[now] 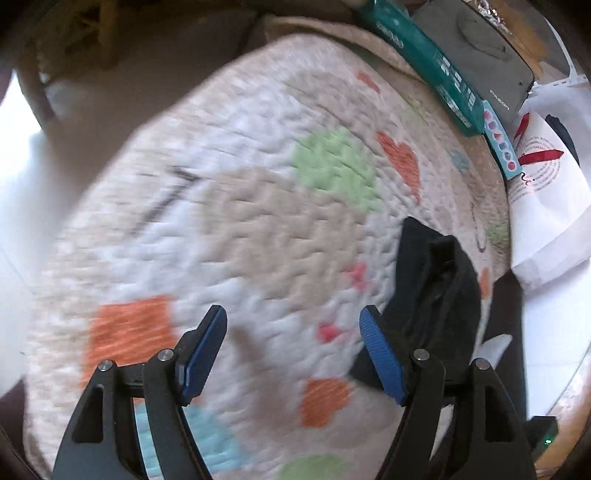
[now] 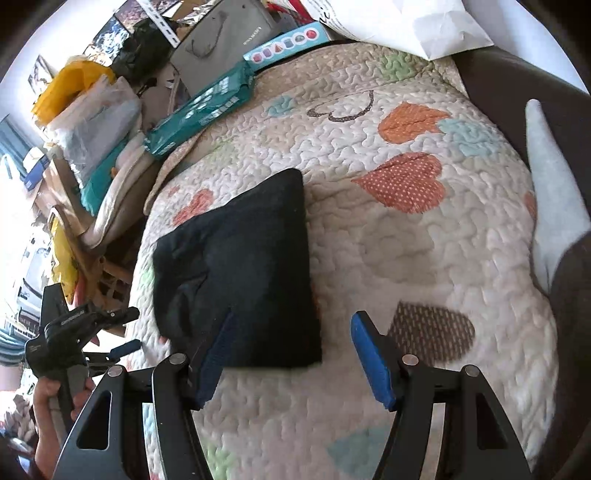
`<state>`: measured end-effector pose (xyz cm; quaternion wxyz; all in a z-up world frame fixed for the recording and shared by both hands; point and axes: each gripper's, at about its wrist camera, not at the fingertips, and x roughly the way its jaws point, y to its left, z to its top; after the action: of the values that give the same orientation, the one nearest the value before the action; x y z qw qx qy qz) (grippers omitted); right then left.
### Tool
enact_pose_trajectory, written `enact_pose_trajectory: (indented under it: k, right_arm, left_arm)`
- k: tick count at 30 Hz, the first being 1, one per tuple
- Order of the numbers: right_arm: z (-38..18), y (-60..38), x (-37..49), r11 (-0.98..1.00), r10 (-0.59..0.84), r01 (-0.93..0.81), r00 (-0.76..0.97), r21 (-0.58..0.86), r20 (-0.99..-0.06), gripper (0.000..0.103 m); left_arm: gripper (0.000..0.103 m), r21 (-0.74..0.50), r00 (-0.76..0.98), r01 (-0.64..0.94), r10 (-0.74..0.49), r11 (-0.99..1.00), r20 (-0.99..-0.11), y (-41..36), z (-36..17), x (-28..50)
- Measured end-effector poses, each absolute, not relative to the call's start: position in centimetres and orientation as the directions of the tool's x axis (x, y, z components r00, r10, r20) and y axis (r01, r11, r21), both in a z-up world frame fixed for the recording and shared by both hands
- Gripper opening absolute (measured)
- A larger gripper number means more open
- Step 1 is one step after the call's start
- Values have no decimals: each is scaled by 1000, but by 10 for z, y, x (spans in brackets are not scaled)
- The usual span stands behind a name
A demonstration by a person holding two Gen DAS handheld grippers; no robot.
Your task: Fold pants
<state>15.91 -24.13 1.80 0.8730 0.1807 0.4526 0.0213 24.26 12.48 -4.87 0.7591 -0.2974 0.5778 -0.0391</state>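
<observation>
- On the quilted bedspread (image 2: 388, 229), patterned with orange, green and blue hearts, the black pants (image 2: 240, 280) lie folded into a compact, roughly square bundle, flat on the quilt.
- In the right wrist view, the right gripper (image 2: 291, 354) hovers above the quilt with its blue-padded fingers (image 2: 371, 360) spread wide and nothing between them; the near edge of the pants sits just ahead of its left finger, which overlaps the bundle in the picture.
- In the left wrist view, which is blurred by motion, the left gripper (image 1: 293, 350) is also spread wide and holds nothing; the pants (image 1: 432, 291) appear just beyond and beside its right finger, at the quilt's (image 1: 240, 221) edge.
- The left gripper (image 2: 122, 341) also shows at the far left of the right wrist view, gripped by the person's hand (image 2: 55, 397), off the side of the bed.
- Along the far edge of the quilt lie a teal package (image 2: 199, 110), a grey bag (image 2: 225, 40) and a white paper bag (image 2: 399, 22).
- A pale blue cushion (image 2: 550, 206) leans against dark upholstery at the right.
</observation>
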Motion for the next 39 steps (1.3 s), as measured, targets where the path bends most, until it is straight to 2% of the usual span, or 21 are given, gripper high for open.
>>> enact_pose_trajectory:
  k: [6,11,14,15,18,21,26,29,33,39]
  right_arm:
    - [22,-217,108,923,249,95,593,373,-766,71]
    - [18,-196,67,935,226,84,610,345,-760,72]
    - [16,-189,42,953,163,99,631,286,-759,74]
    - [15,-187,36,959,139,105,637,264,-758,74]
    - [16,-182,18,976,48,131,658,176,-752,75]
    - [19,-177,4,982,-24,153,683,110,-730,76]
    - [25,-172,-7,987,-55,145,713,71,-699,79]
    - [28,-165,-10,990,-68,131,728,41,-682,80]
    - [32,-155,-13,994,-80,107,751,1,-655,80]
    - [39,-147,-18,996,-79,89,778,-15,-623,83]
  left_arm:
    - [74,-392,407,-213,-284,895,-868,138,-15,186]
    - [74,-291,490,-126,-196,948,-849,111,10,130]
    - [74,-157,570,-81,-84,984,-818,79,26,93]
    - [74,-88,613,-71,-26,994,-790,65,35,78]
    - [76,0,711,-65,46,998,-702,41,55,43]
    - [86,16,776,-78,71,997,-626,31,69,16]
    - [101,57,857,-117,130,991,-499,24,88,-20]
    - [102,76,877,-145,164,987,-452,22,99,-28]
    - [103,61,886,-116,131,991,-445,19,106,-33]
    - [103,103,898,-105,139,989,-417,9,112,-36]
